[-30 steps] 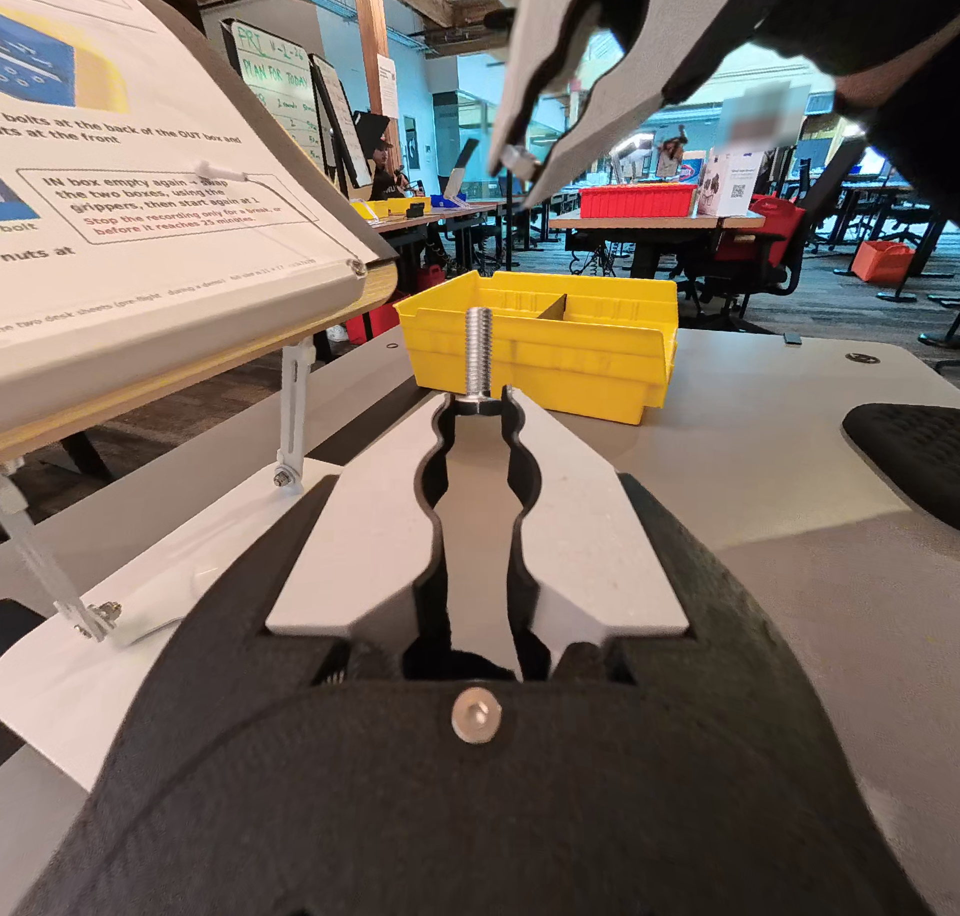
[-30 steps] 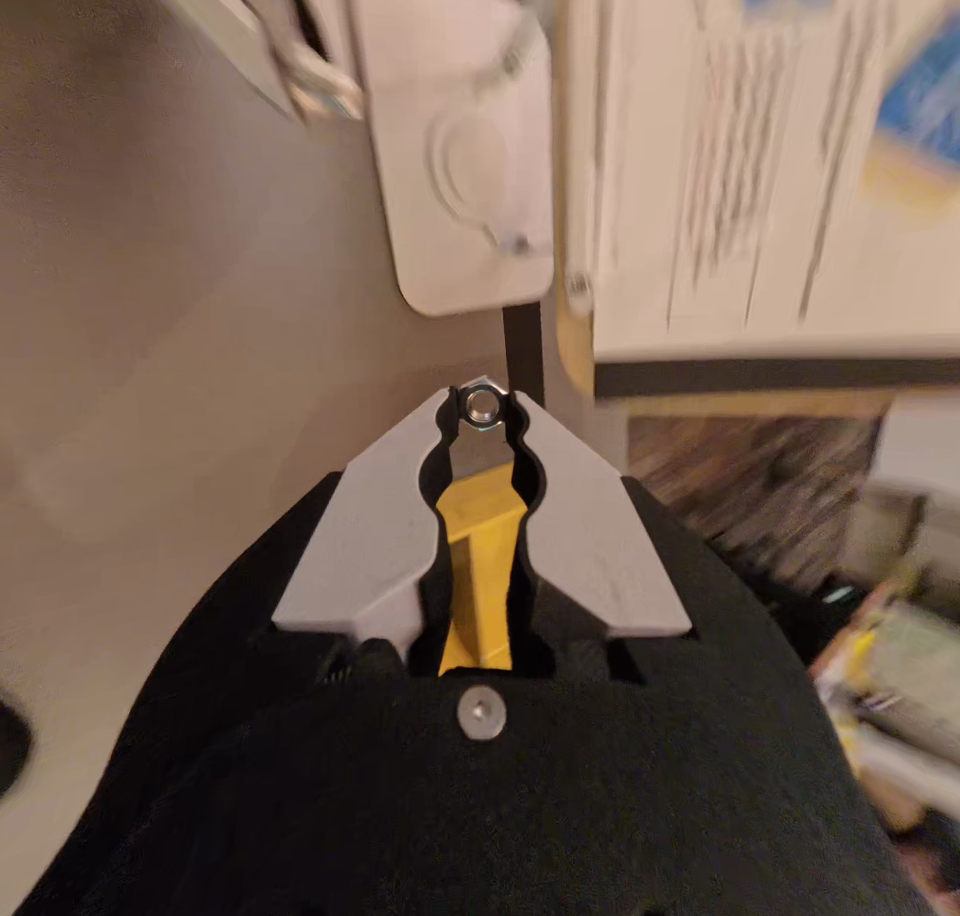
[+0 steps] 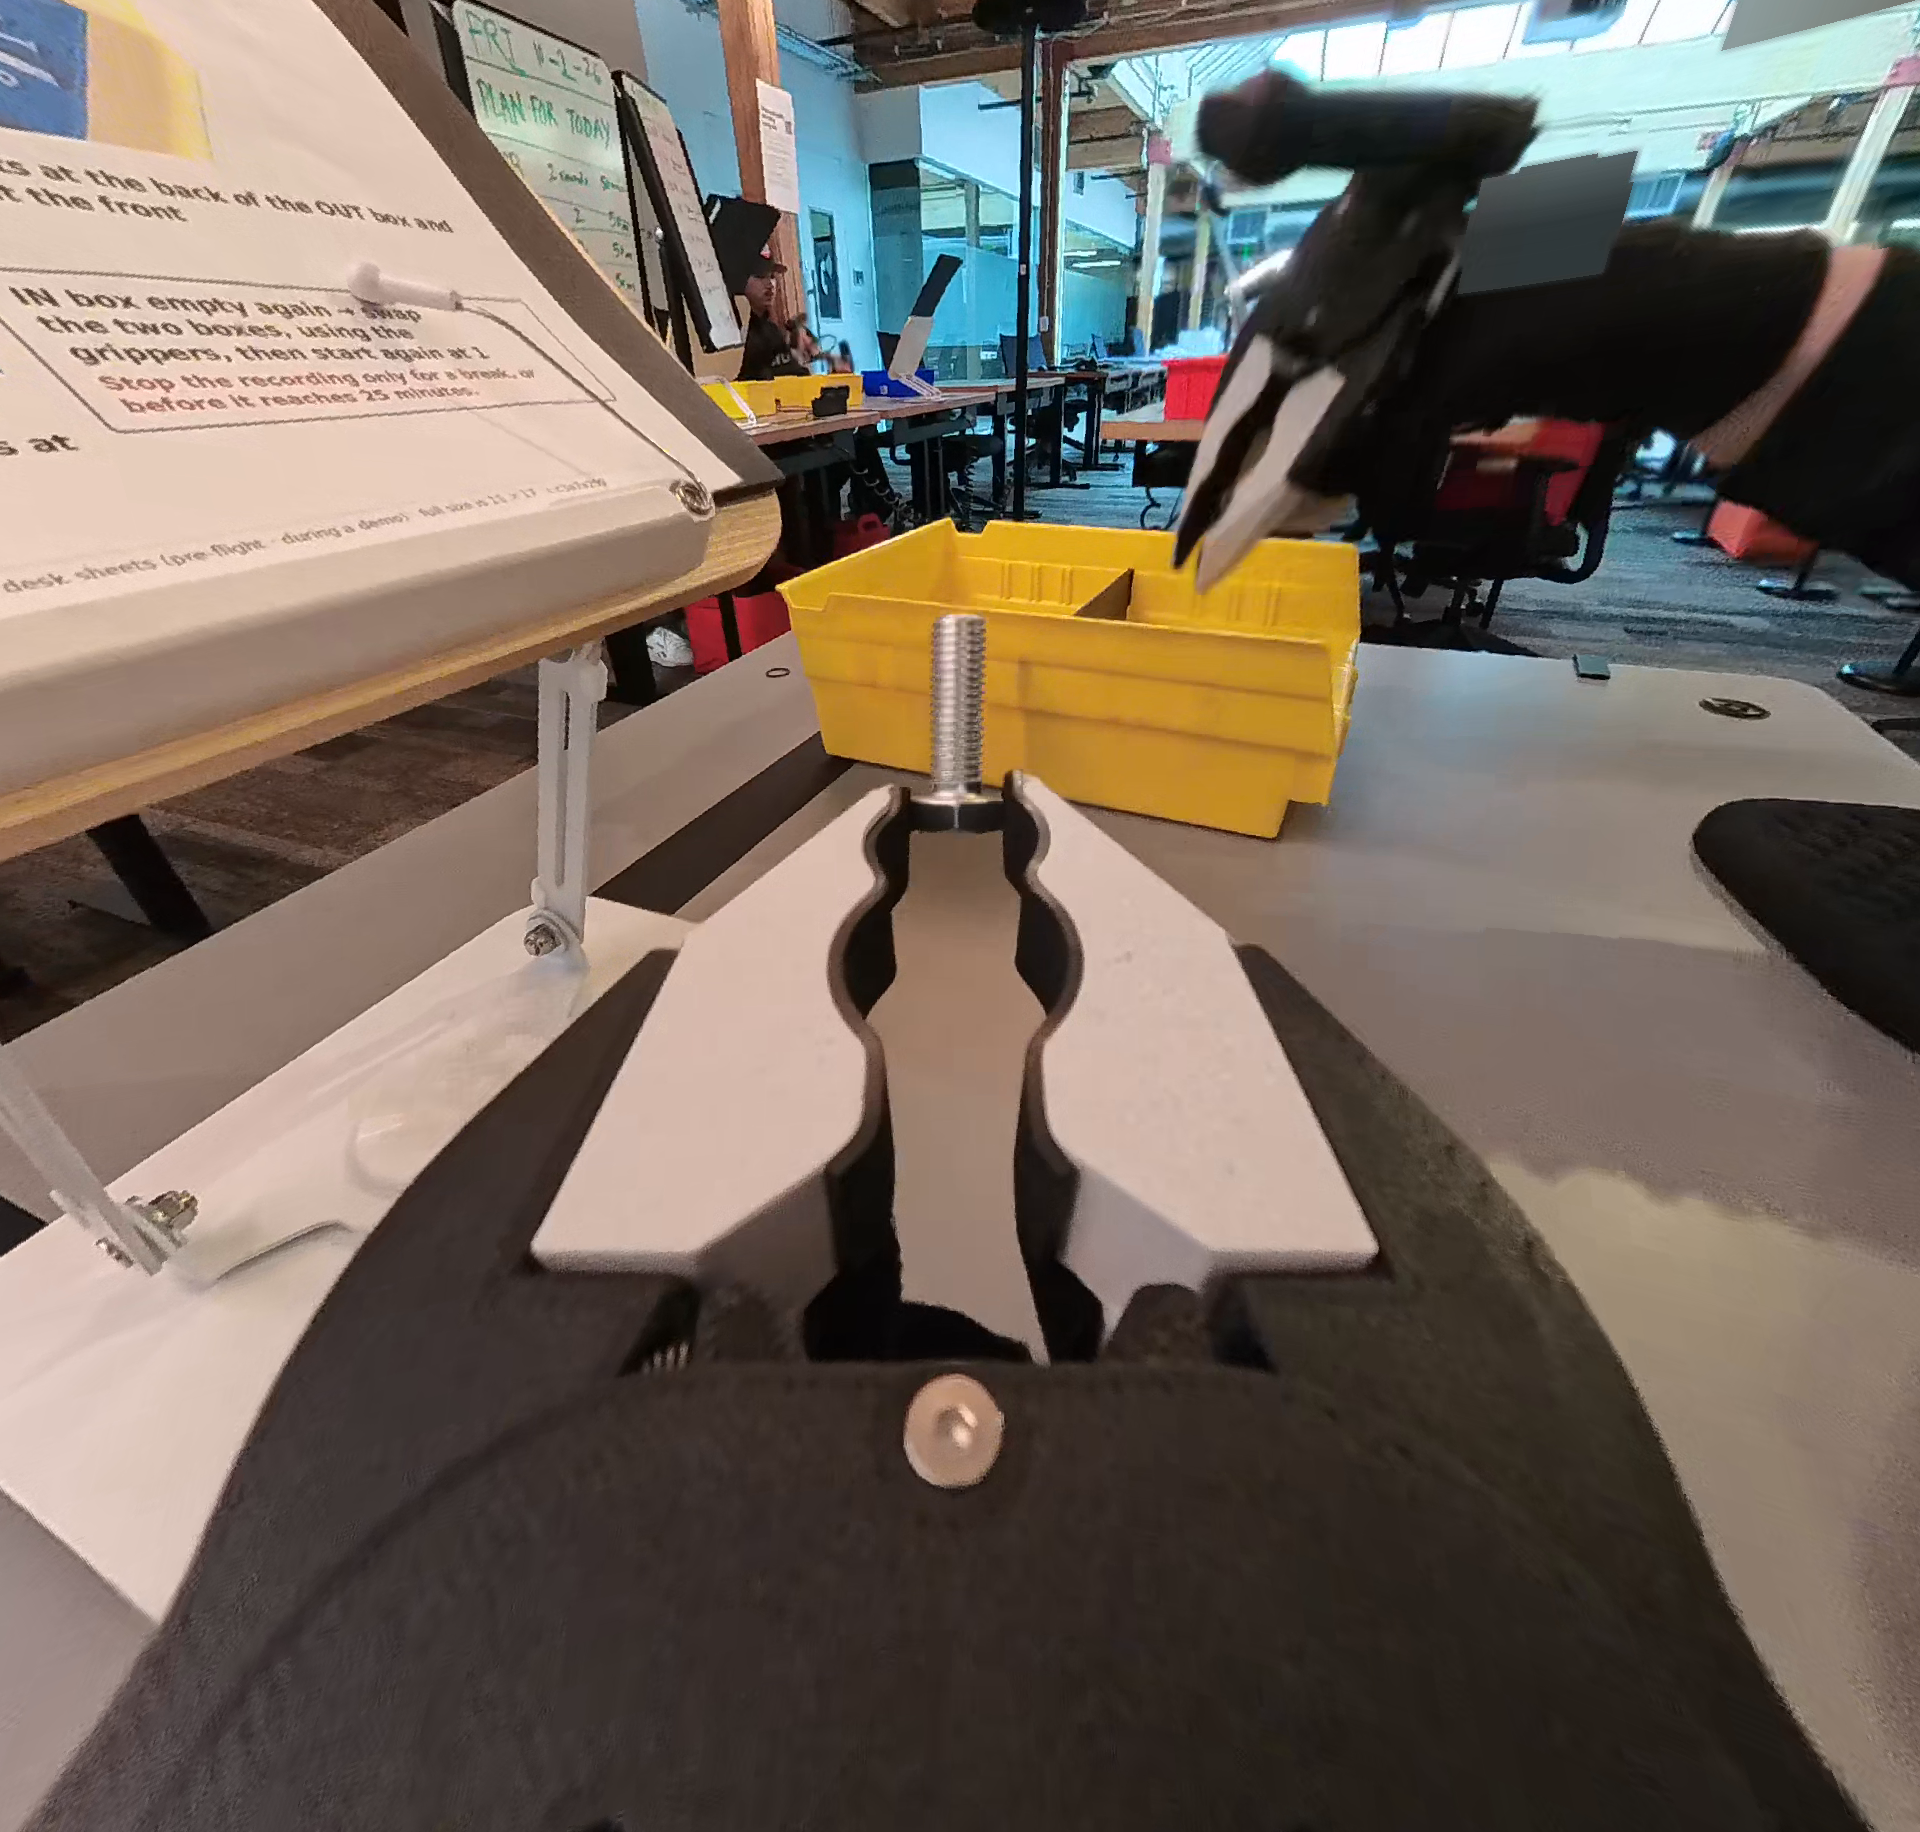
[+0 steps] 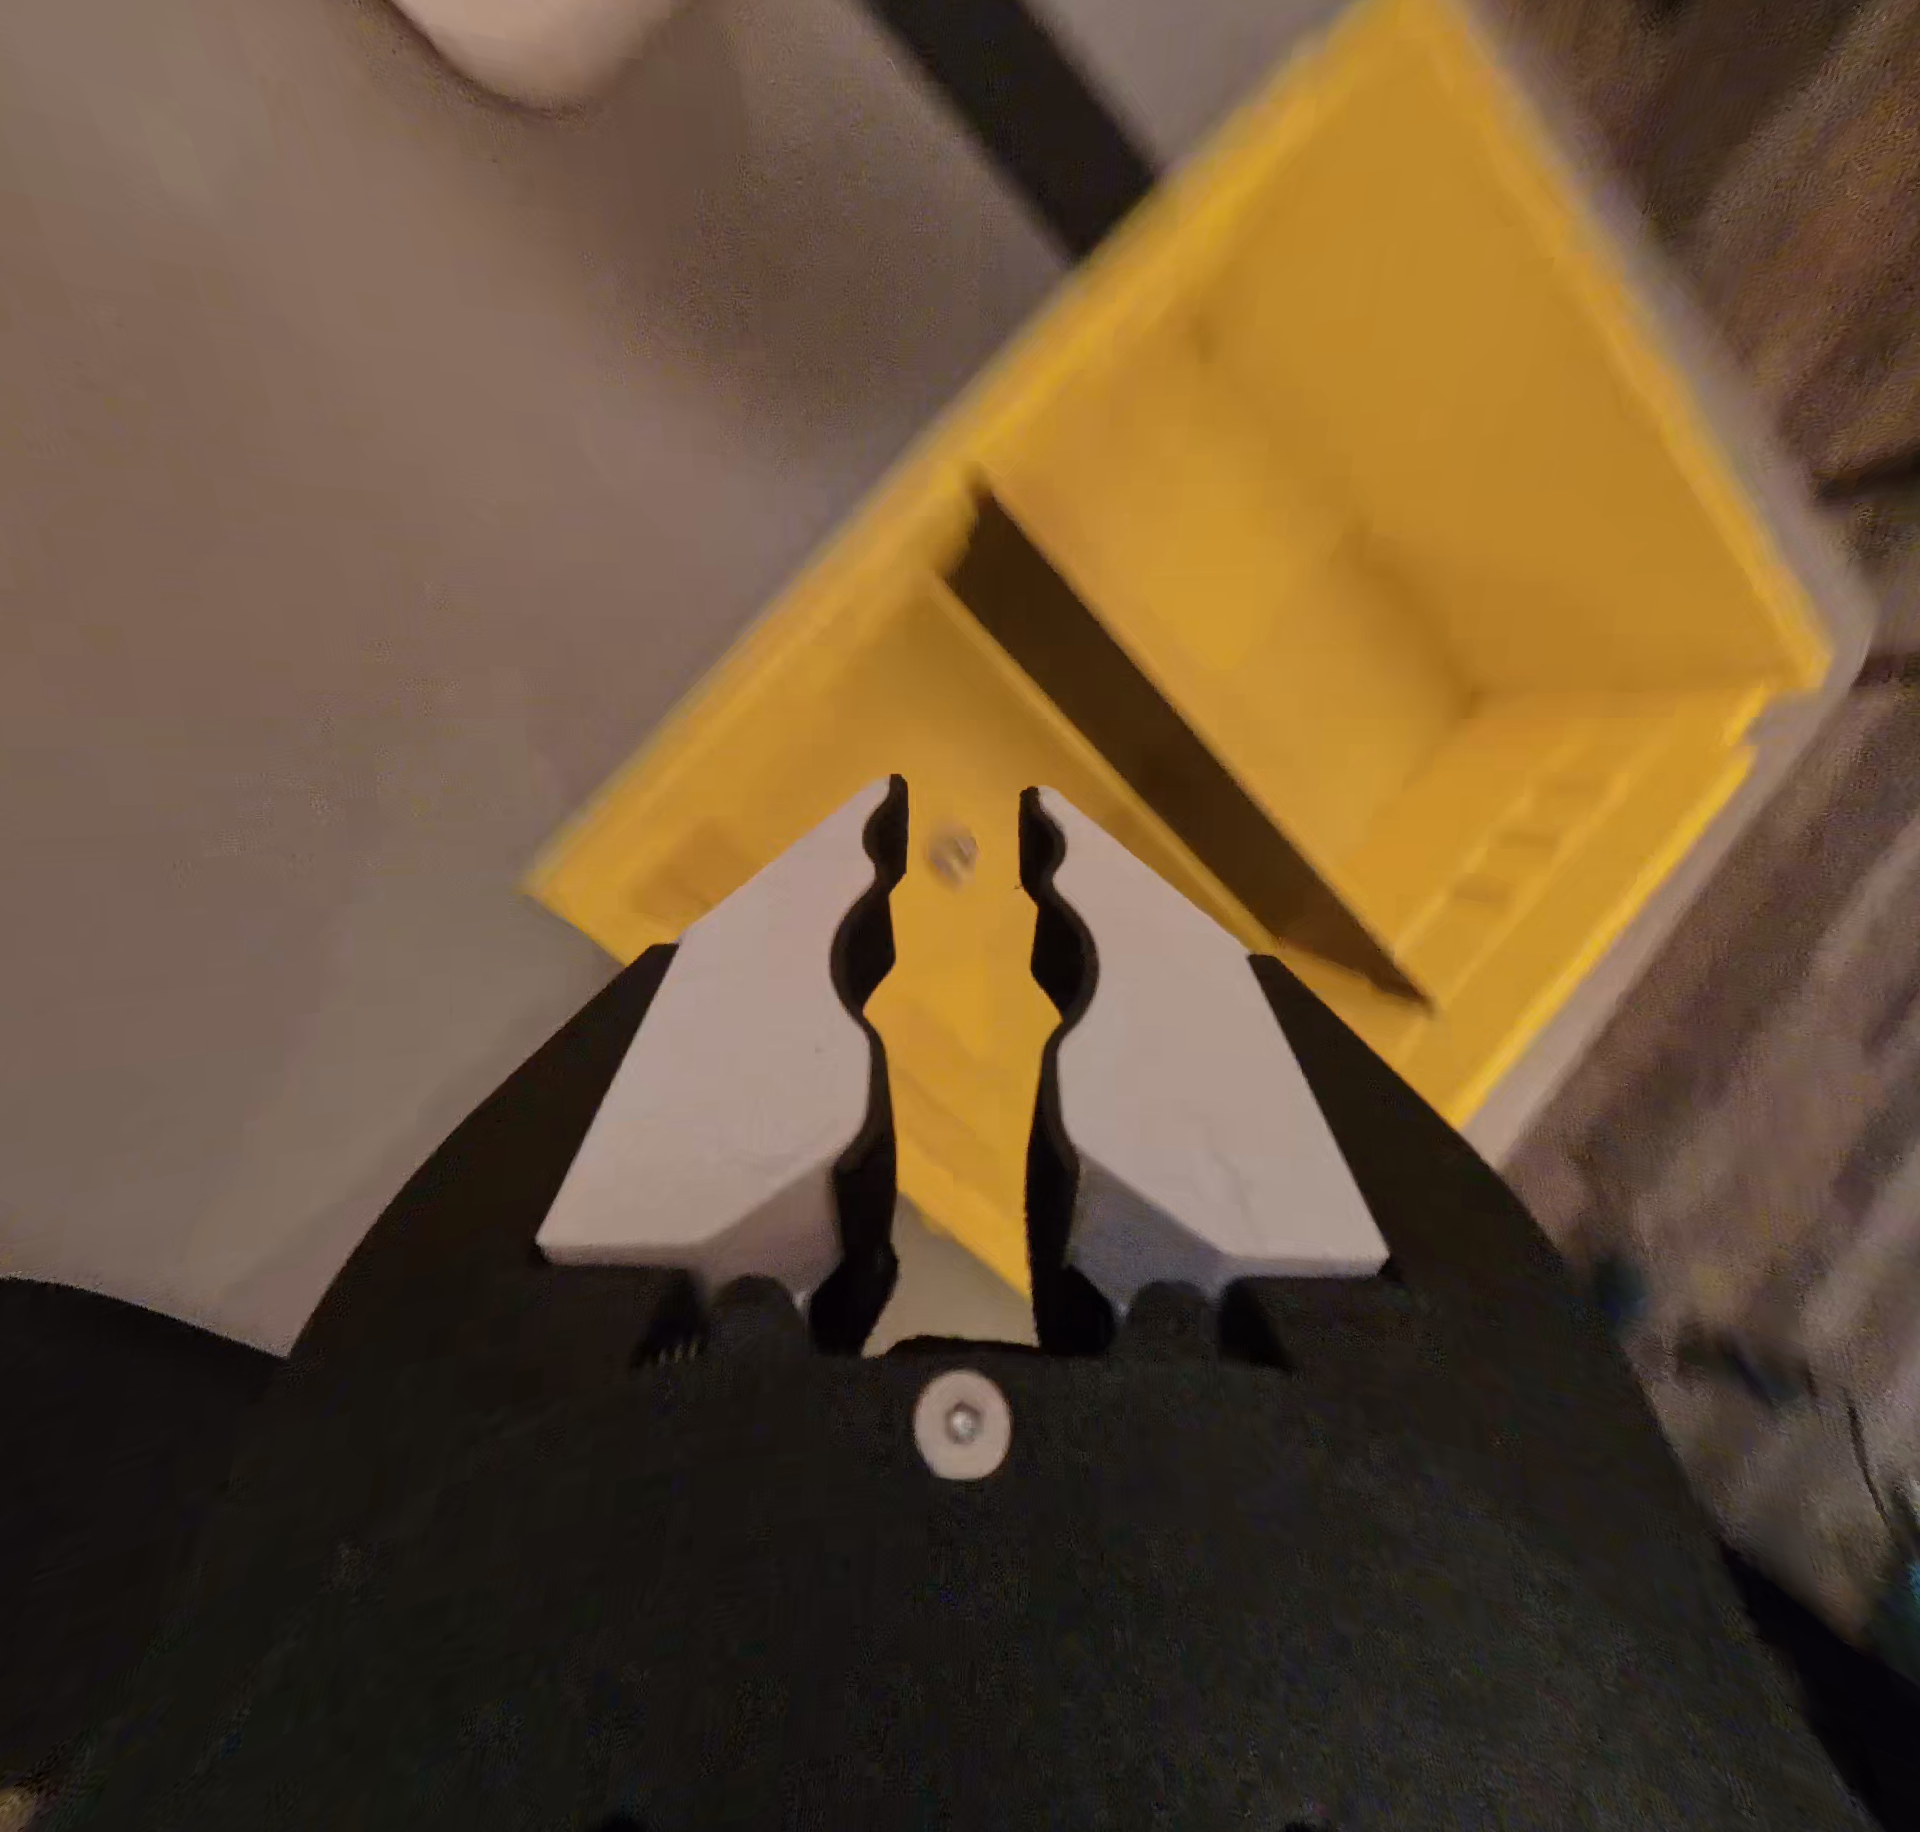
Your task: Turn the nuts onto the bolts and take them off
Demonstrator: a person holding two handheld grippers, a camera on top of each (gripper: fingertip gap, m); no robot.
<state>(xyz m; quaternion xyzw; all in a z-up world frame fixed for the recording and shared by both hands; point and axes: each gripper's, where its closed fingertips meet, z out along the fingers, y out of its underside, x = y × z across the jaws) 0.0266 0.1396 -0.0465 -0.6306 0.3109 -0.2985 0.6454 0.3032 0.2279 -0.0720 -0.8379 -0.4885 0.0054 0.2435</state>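
Left wrist view shows the left gripper (image 3: 958, 814) clamped on the hex head of a silver bolt (image 3: 958, 693), whose threaded shank stands upright just above the fingertips. Behind the bolt, a yellow bin (image 3: 1081, 712) with a dark divider (image 3: 1105, 598) sits on the grey table (image 3: 1455, 951). To the left, a tilted board with a printed sheet (image 3: 260, 348) rests on white brackets (image 3: 561, 806). A black pad (image 3: 1829, 899) lies at the right edge of the table. The right gripper (image 3: 1205, 551) hangs over the bin's right part, pointing down, held by a person's black-sleeved arm (image 3: 1662, 348). In the right wrist view, the right gripper (image 4: 958, 795) looks down into the bin (image 4: 1351, 577), its fingers parted with nothing pinched between them. A small silver nut (image 4: 952, 852), blurred, appears in the gap between the fingertips, against the yellow floor of the compartment on the near side of the divider (image 4: 1174, 743); whether it lies there or is in the air cannot be told.
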